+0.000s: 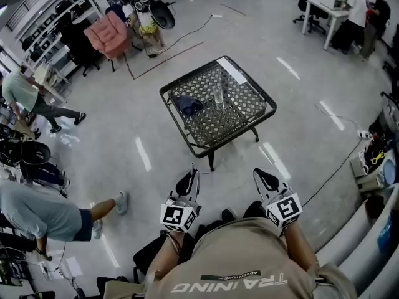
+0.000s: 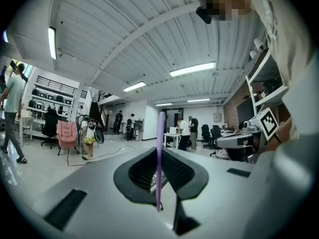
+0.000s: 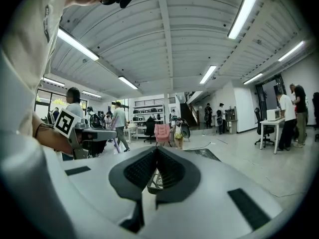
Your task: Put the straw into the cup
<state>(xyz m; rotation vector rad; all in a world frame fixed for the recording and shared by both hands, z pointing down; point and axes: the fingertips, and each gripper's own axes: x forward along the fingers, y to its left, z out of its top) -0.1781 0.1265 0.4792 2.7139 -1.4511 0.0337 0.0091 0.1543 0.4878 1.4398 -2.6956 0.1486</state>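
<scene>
A clear cup (image 1: 218,97) stands upright near the middle of a small black mesh table (image 1: 252,120), a few steps ahead of me. My left gripper (image 1: 189,180) is held close to my body and is shut on a thin purple straw (image 2: 160,133), which stands upright between its pads (image 2: 142,171). My right gripper (image 1: 266,178), beside it, is shut with nothing in it; in the right gripper view its jaws (image 3: 157,151) meet at the tip. Both point level toward the table, well short of it.
A dark blue cloth (image 1: 187,105) lies on the table left of the cup. A person's leg (image 1: 115,204) is at my left. A pink chair (image 1: 108,35) stands at the back left, and a white desk (image 1: 325,8) with people at the back right. Cables cross the floor.
</scene>
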